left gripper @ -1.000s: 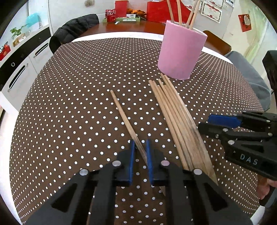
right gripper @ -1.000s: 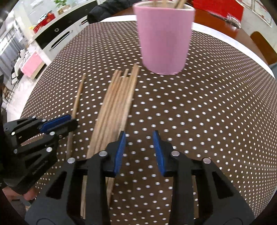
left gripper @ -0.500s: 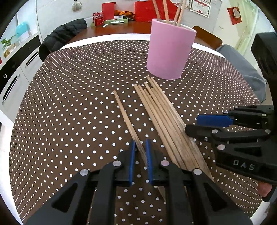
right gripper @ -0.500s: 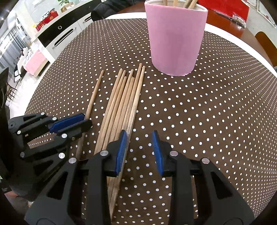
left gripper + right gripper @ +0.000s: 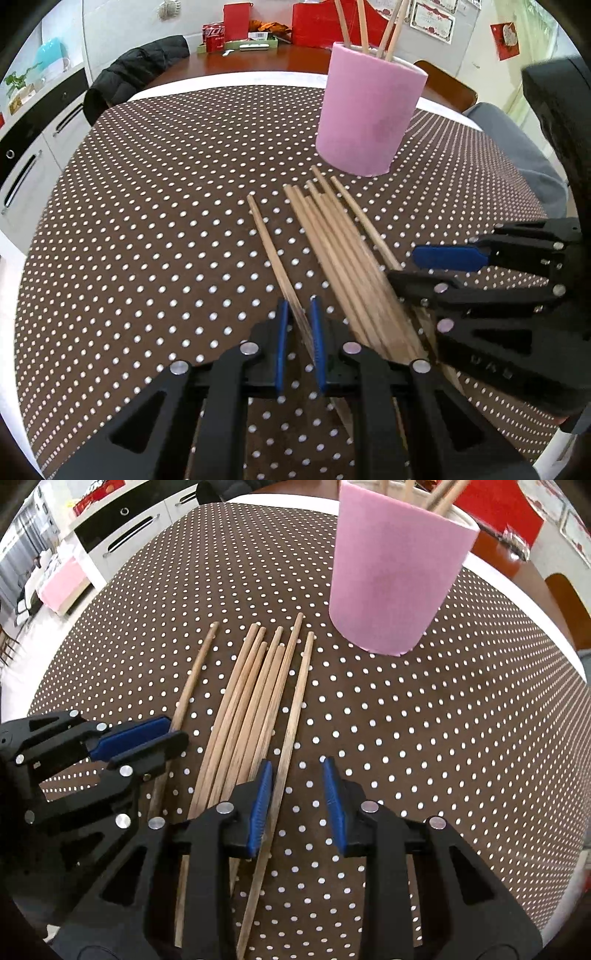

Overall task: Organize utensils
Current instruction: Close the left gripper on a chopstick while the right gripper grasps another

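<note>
Left hand-held gripper [image 5: 298,325]: I grip the lone chopstick [image 5: 271,254], left of the bundle [image 5: 340,251].
Right hand-held gripper [image 5: 297,801]: my jaws, just closing, straddle the bundle's rightmost stick [image 5: 295,709].

My left gripper [image 5: 298,334] points steeply down, jaws clamped on a lone chopstick [image 5: 275,264]; my right gripper [image 5: 297,805], beside it, has jaws just narrowing, still apart.

Left wrist view: from just behind its own black, blue-padded left gripper [image 5: 298,314], looking steeply down and forward, close over the brown white-dotted tablecloth [image 5: 147,229]. Right wrist view: likewise behind the right gripper [image 5: 297,779]. Both share the loose wooden chopsticks [image 5: 332,236] [image 5: 255,686], the pink cylindrical holder [image 5: 364,118] [image 5: 395,576], and each other's gripper
</note>
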A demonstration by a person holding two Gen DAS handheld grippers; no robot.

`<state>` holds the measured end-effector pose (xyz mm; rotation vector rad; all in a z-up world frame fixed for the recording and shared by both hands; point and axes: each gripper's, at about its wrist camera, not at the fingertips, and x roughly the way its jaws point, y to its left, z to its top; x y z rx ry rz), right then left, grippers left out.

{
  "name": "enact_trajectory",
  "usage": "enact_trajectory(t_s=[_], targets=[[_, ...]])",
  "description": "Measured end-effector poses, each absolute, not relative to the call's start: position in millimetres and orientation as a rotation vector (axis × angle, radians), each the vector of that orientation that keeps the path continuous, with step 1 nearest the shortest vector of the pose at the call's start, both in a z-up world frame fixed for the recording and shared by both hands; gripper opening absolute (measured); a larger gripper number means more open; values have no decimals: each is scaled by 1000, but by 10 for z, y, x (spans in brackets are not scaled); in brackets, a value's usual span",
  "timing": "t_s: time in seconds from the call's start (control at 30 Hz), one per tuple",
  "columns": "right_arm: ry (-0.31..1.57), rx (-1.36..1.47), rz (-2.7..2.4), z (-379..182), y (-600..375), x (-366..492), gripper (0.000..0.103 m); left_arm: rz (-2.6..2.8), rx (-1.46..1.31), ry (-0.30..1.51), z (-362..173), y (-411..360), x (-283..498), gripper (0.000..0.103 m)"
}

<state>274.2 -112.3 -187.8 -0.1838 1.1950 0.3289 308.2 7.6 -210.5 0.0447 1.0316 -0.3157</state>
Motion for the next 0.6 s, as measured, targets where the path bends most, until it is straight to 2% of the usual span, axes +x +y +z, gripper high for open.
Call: enact_trajectory(t_s=[0.1,0.37,0.43,0.6], targets=[[1203,-155,313,-1890,-1312,2681,11,-376,21,1047,-2105,101,3083,12],[1186,-109,337,-1923,-1237,2857,10,-353,75,1047,-2099,-22,3088,15],[1179,-44,375,-1923,-1279,2906,6,-352,67,1039,-2099,-26,3084,10],[1097,23,411,-1831,-1369,2835,6,-350,-3,1011,-2054,144,2997,6]])
